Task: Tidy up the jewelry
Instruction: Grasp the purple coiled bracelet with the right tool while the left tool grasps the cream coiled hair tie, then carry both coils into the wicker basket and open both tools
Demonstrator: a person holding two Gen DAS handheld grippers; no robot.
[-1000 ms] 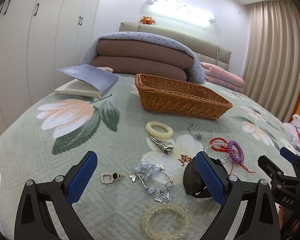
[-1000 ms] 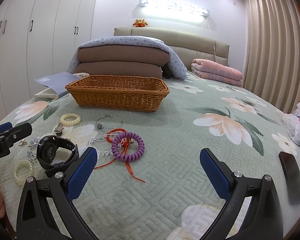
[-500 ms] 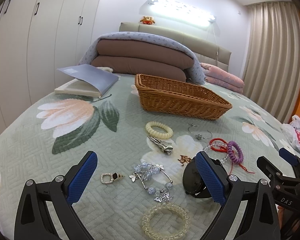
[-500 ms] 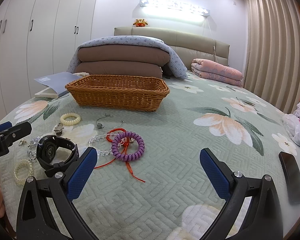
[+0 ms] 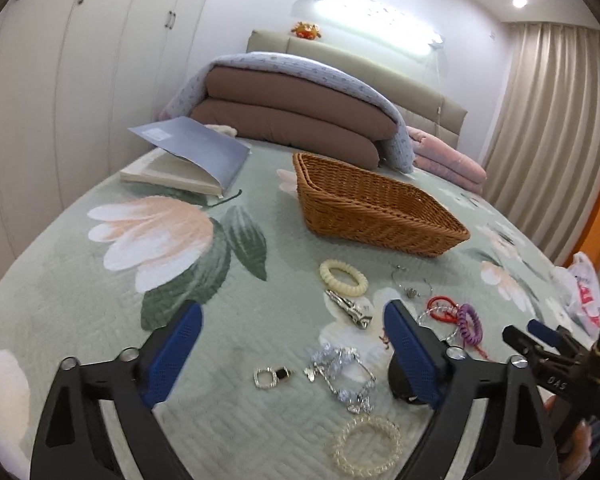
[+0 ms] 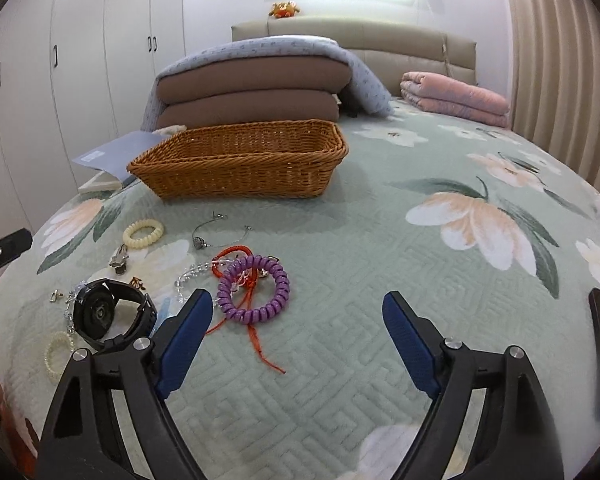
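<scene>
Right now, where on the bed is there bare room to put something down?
Free: the quilt right of the purple coil bracelet and in front of the wicker basket; also left of the cream bracelet, below the book. Crowded: around the black watch.

The right gripper [image 6: 296, 336] hangs with jaws spread wide; a purple coiled hair tie [image 6: 253, 289] lies just beyond its left fingertip, a woven wicker basket [image 6: 240, 160] farther ahead.

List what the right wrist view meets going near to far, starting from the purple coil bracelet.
Purple coil bracelet → silver wire bangle → wicker basket → folded brown quilts → headboard.
</scene>
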